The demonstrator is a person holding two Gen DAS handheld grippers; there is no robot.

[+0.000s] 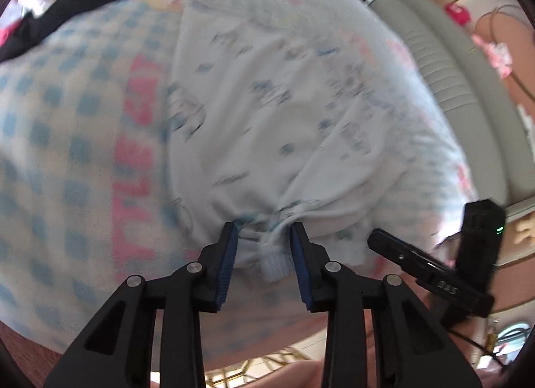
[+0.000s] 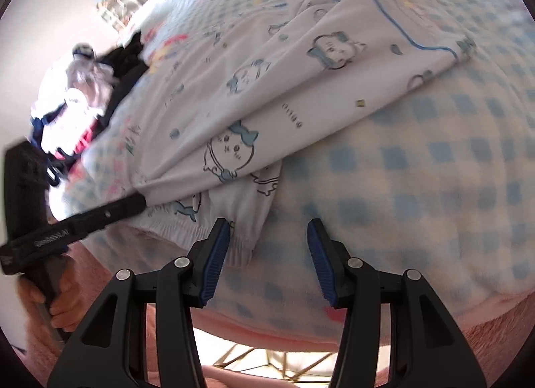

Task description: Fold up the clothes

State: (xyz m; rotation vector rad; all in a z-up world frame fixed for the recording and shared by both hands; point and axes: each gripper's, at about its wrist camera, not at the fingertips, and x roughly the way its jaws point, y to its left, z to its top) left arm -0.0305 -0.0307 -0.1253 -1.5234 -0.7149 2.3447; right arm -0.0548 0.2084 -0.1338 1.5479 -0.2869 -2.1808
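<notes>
**Left gripper let go of the pyjama cuff at the near edge of the bed**

The left gripper stood with its blue pads parted, and a bunched, ribbed cuff of the printed garment lay in the gap between them. The pads did not appear to press the cloth, so the hold read as released; the bunching at the cuff probably came from a pinch there. Ahead of that gripper the garment spread away over the checked blanket, which suggested the cuff was set down at the near edge so that the piece could lie flat for a fold.

The right gripper was also spread, with nothing between its fingers. Only blanket lay under the gap, while a second ribbed cuff sat just beside its left pad, touching or nearly so; which, could not be told. The garment's folded layers ran up and away from that gripper, with a blue-piped edge at the far end. Both grippers sat at the hem side, probably to square the cuffs.

No basket or bin was visible. To the far left of the right gripper a loose heap of other clothes rested on the bed, apparently waiting.
</notes>
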